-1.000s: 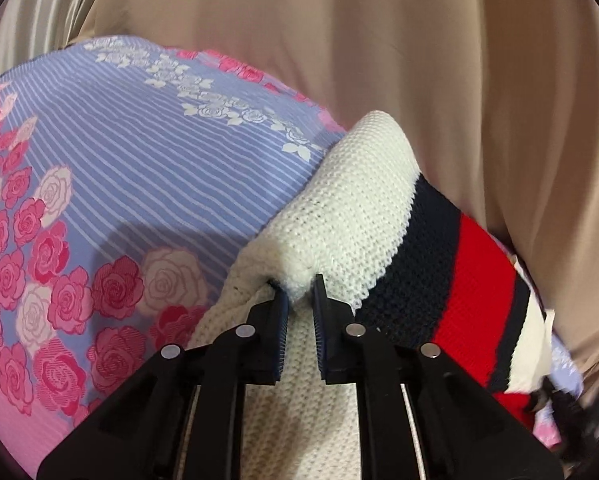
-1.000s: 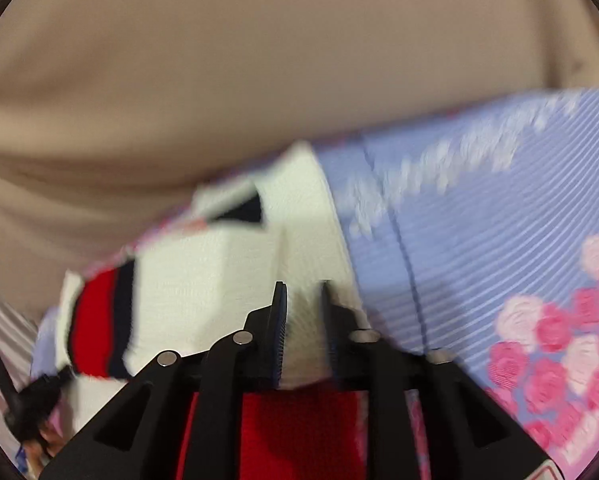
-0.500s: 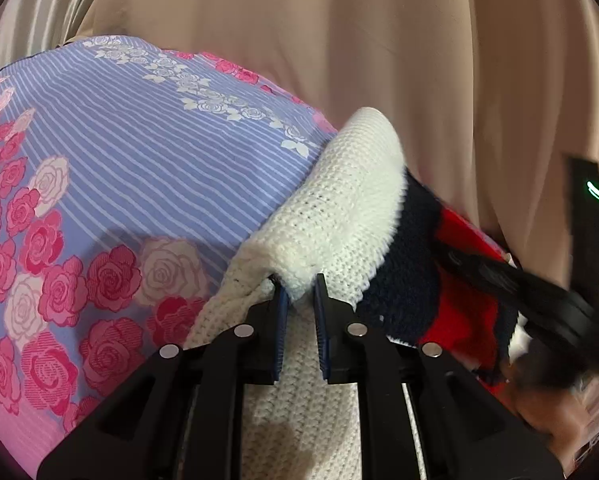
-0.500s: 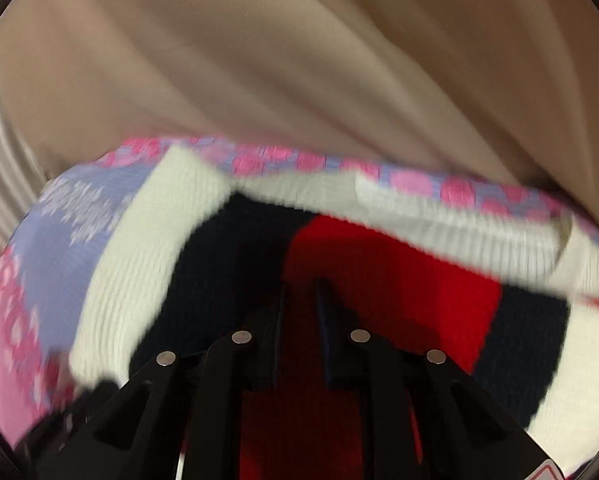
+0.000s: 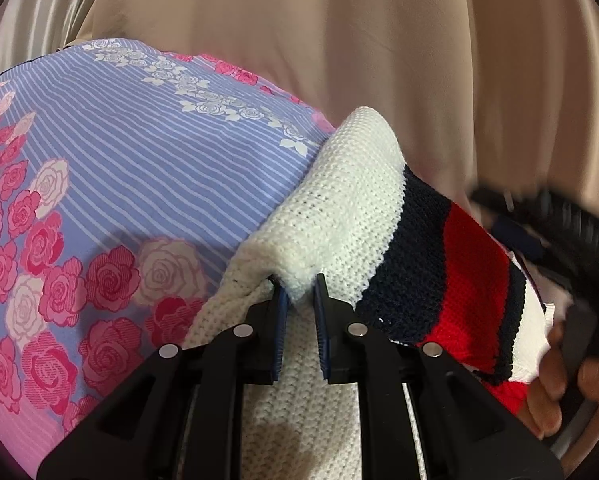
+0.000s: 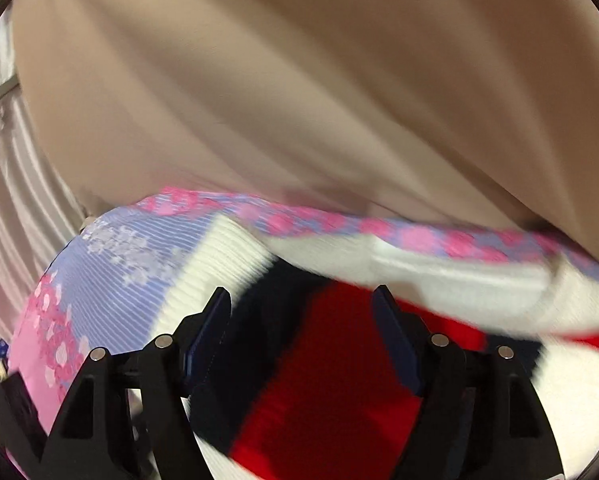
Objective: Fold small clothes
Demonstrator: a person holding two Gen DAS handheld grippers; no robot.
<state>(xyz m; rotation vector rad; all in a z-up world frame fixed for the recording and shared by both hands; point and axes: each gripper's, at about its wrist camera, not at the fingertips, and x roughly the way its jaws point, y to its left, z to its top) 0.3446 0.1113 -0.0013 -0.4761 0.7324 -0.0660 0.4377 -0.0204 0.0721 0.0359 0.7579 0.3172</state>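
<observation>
Left wrist view, far left: a floral sheet (image 5: 111, 184) is seen, lilac with thin white stripes, pink and white roses massed toward the left edge, a band of small white roses along the far side. Behind it a beige curtain (image 5: 339, 48) hangs in folds.

Centre: the knit sweater (image 5: 339, 216) is laid on the sheet, white, with navy and red stripes on its right part. A fold of its white knit is raised into a rounded ridge. The left gripper (image 5: 298, 292) is clenched on the near end of that ridge, white knit pinched between the two blue pads; more white knit runs under the jaws toward the camera.

Right edge of the same view: a hand (image 5: 559, 384) is seen wrapped round a black handle, blurred, just beside the striped end of the sweater. Black tool parts above it are smeared by motion; the right tongs cannot be read here.

Right wrist view, left side: the sheet (image 6: 111, 276) shows again, its pink rose border running across behind the garment. The sweater (image 6: 331, 364) fills the lower middle, red and navy bands directly below the tool, white knit at both sides. The right gripper (image 6: 301, 296) is released, jaws spread wide over the red band, nothing held between them. Whether the fingertips touch the knit cannot be told; the frame is blurred. The curtain (image 6: 299, 100) fills the top.
</observation>
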